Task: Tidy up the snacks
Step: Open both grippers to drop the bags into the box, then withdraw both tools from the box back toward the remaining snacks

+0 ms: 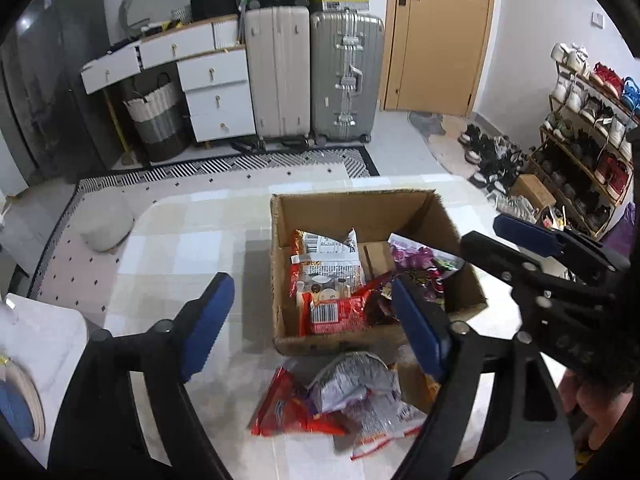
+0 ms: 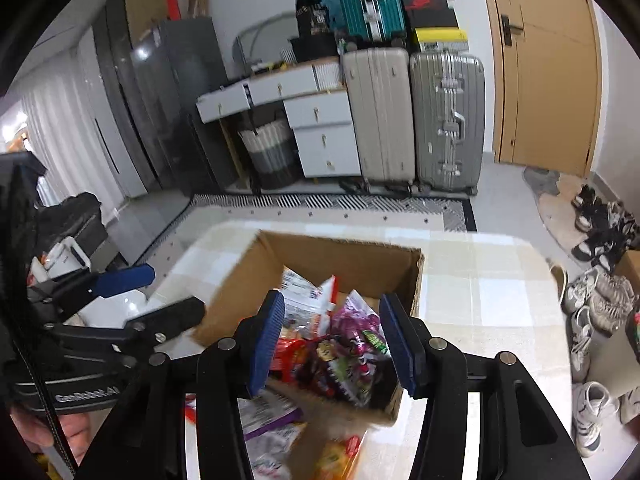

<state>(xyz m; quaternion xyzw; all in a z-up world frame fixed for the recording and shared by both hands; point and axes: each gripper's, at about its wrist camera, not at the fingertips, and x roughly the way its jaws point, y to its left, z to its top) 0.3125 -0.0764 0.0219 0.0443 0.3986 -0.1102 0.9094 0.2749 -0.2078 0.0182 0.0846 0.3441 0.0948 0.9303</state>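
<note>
An open cardboard box [image 1: 352,208] stands on the checked table and holds red and white snack bags [image 1: 326,276] and a purple bag [image 1: 416,260]. It also shows in the right wrist view [image 2: 304,252] with the purple bag [image 2: 356,340] inside. Loose snack packets [image 1: 340,400] lie on the table in front of the box. My left gripper [image 1: 314,322] is open and empty above the box's near-left side. My right gripper [image 2: 334,344] is open and empty just above the box's contents; it shows in the left wrist view [image 1: 516,240] at the right.
The table [image 1: 192,248] has a rounded far edge. A grey cushion [image 1: 106,222] lies on the patterned rug. Suitcases [image 1: 312,76], a white drawer unit [image 1: 218,96] and a basket [image 1: 156,120] line the far wall. A shoe rack [image 1: 580,140] stands at the right.
</note>
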